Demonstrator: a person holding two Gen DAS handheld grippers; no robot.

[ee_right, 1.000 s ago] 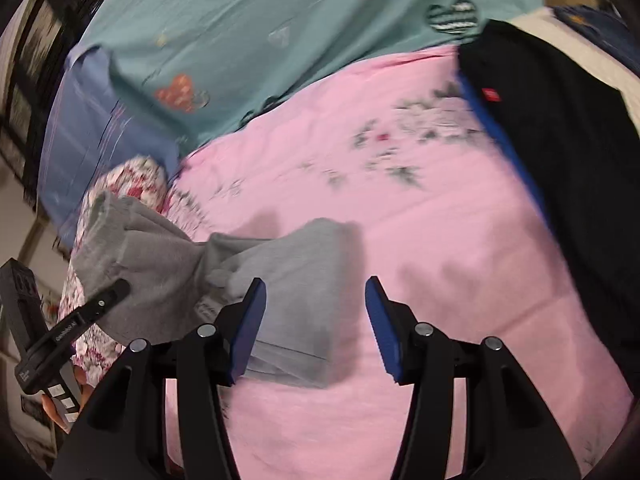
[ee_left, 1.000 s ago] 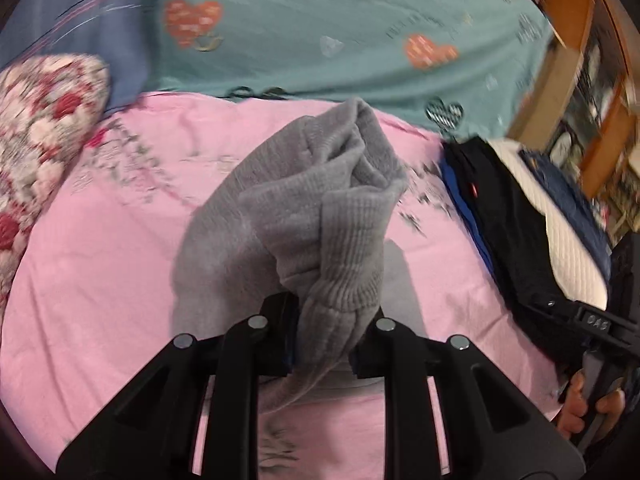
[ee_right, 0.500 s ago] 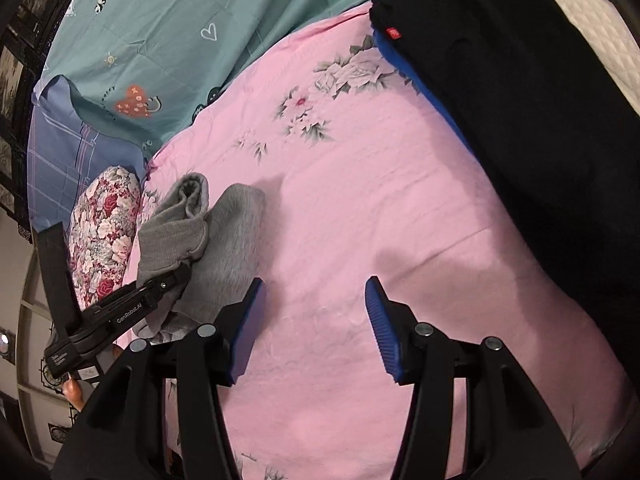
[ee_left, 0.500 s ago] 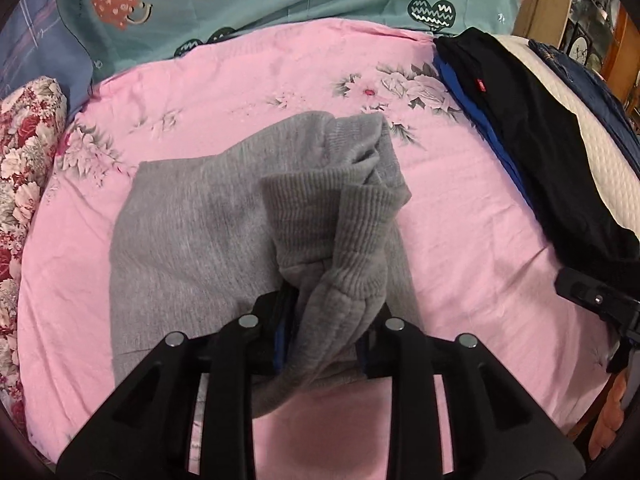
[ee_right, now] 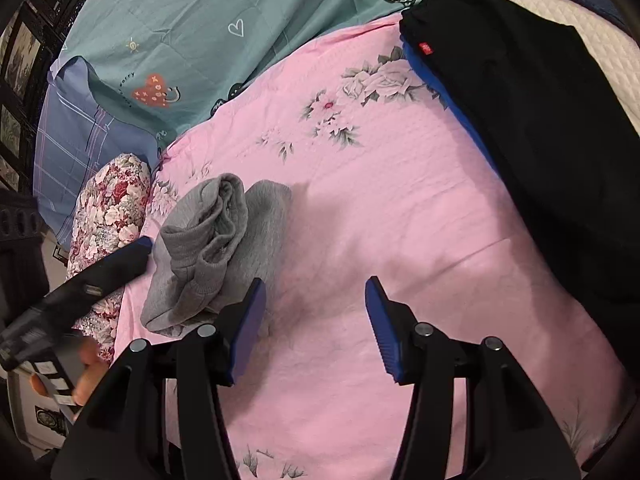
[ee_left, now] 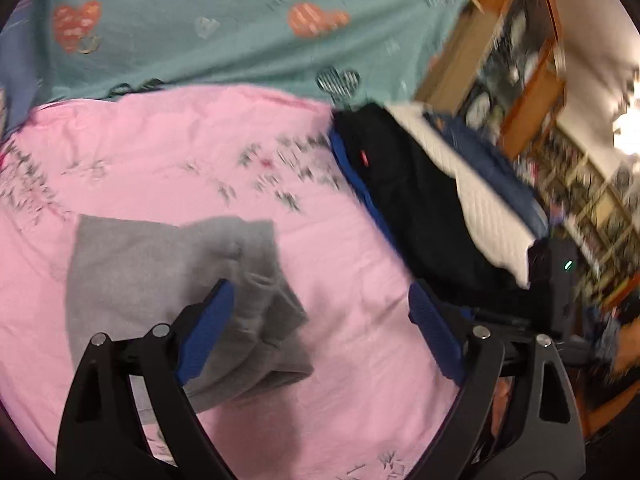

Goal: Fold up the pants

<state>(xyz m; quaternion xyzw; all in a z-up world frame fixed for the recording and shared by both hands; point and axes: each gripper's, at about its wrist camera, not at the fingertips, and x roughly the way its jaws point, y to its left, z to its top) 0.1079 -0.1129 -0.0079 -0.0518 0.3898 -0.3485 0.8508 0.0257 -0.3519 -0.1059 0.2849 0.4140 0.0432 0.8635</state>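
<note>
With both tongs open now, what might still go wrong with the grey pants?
1. The grey pants lie in a bunched heap on the pink sheet, ribbed cuff sticking up, so the fold may spring open.
2. The left tongs hover open right beside them; a pad could snag fabric.
3. The right tongs are open over bare sheet, holding nothing down.

Bed cover: pink floral sheet [ee_right: 400,208]
Behind it: teal heart-print bedding [ee_left: 224,32]
Furniture: wooden cabinet [ee_left: 516,44]
Light: bright lamp [ee_left: 628,132]

The folded pants [ee_right: 216,248] lie on the bedsheet [ee_right: 380,208], left of the stacked clothes [ee_right: 540,120].
</note>
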